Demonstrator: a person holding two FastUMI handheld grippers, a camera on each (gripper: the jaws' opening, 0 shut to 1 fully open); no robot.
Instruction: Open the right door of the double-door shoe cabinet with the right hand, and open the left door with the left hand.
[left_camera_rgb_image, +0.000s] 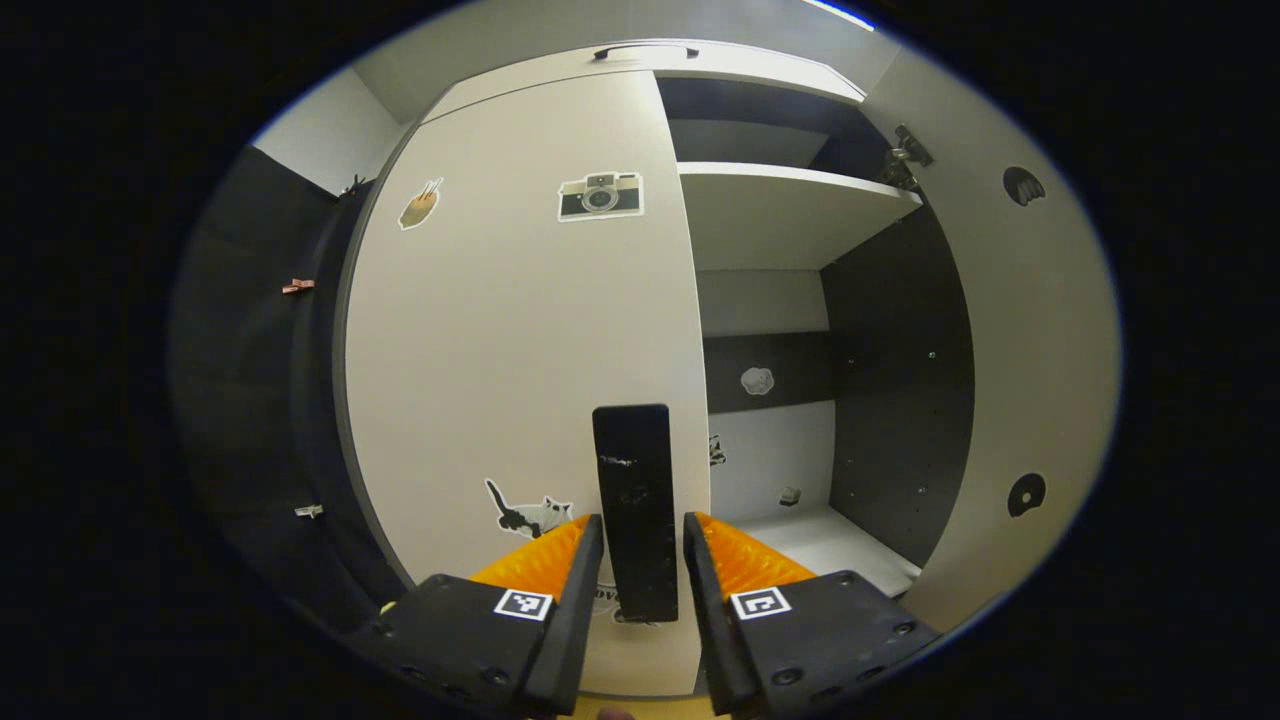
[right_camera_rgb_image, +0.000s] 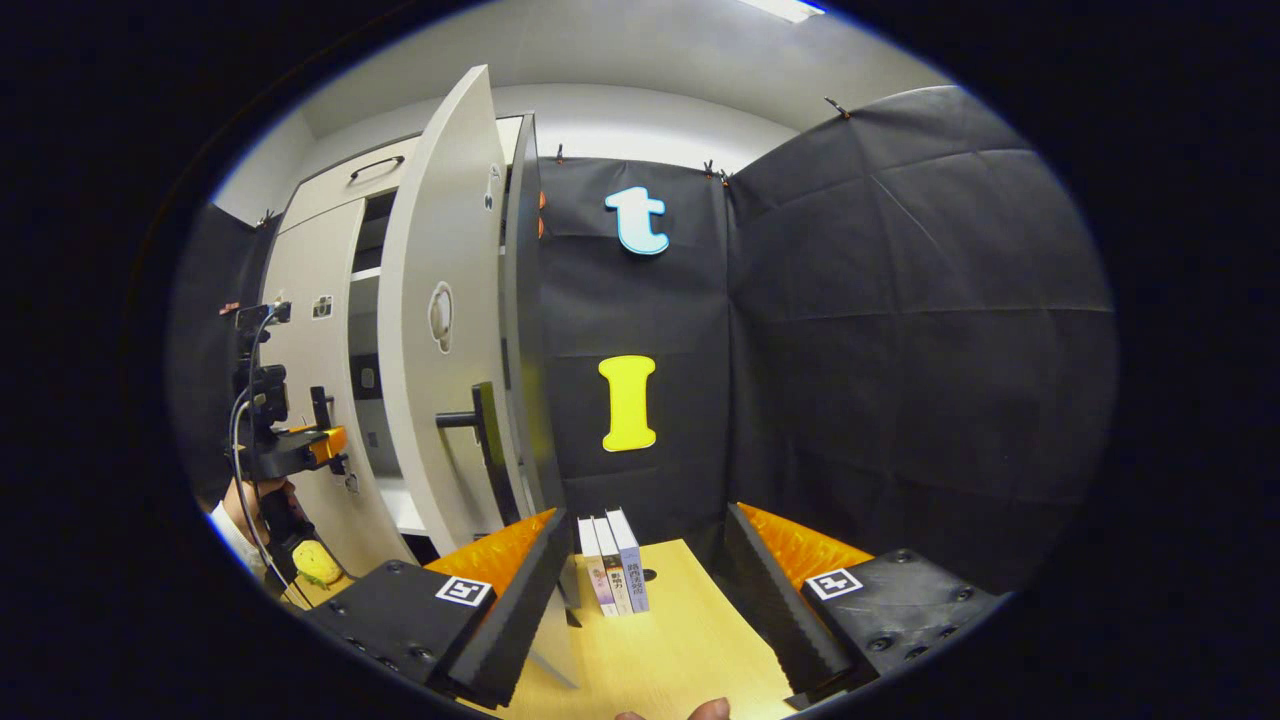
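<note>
Two fingers of the left gripper (left_camera_rgb_image: 640, 560) straddle the black handle (left_camera_rgb_image: 633, 500) of the left door (left_camera_rgb_image: 500, 330), one on each side. A thin gap shows along both flanks in the left gripper view, so I judge the jaws not yet pressed on the handle, though whether a pad grazes it I cannot tell. The left door sits closed against the cabinet, its stickers facing the camera. Just beside it the right half stands open, with a shelf (left_camera_rgb_image: 790, 205) and dark inner wall exposed.

The right gripper (right_camera_rgb_image: 640, 590) hangs spread and empty above the wooden tabletop (right_camera_rgb_image: 680, 650), apart from the right door (right_camera_rgb_image: 440, 330), which is swung wide with its own handle (right_camera_rgb_image: 480, 425) free. A few books (right_camera_rgb_image: 612, 565) stand on the table ahead of it.

The main risk, as I judge it, is pulling before the jaws clamp: the fingers could slide off the handle's smooth faces and leave the door shut. A straight pull rather than one following the hinge arc could twist the handle out of the grip. The open right door could also drift back toward the left gripper's path
</note>
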